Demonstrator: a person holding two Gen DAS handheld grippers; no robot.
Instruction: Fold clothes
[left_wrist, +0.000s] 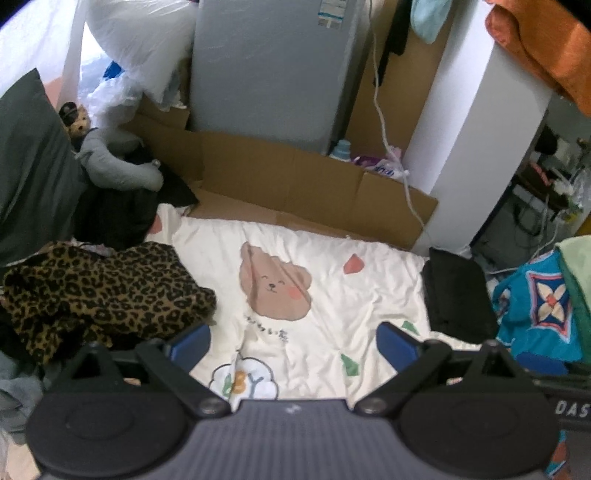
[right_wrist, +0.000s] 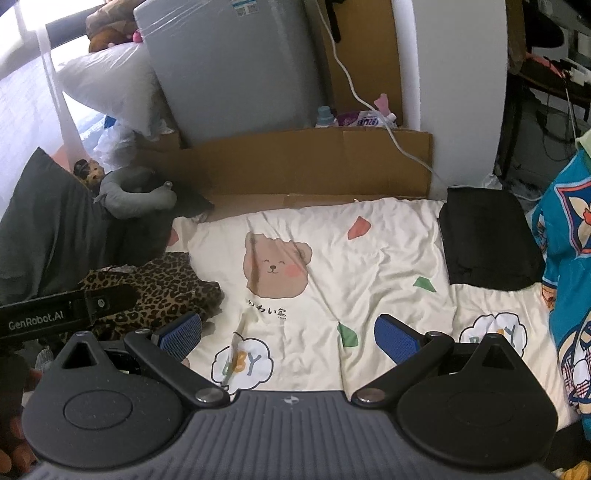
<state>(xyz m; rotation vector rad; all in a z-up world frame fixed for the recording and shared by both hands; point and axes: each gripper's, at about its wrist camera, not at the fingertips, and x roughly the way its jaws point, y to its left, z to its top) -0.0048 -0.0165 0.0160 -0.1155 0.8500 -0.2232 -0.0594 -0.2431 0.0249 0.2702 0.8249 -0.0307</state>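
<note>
Hovering with jaws apart and empty, the left hand-held gripper (left_wrist: 293, 341) and right hand-held gripper (right_wrist: 288, 334) face the bed (right_wrist: 388, 258); next, probably, comes reaching left for the leopard-print garment (left_wrist: 99, 291).

On the bear-print quilt (right_wrist: 369, 258), one folded black garment (right_wrist: 487, 240) is counted; one leopard-print garment (right_wrist: 166, 284); beside it, one blue patterned cloth (right_wrist: 569, 236).

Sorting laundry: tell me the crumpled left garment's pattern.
Leopard print garment, brown with black spots; clearest in left wrist view.
</note>
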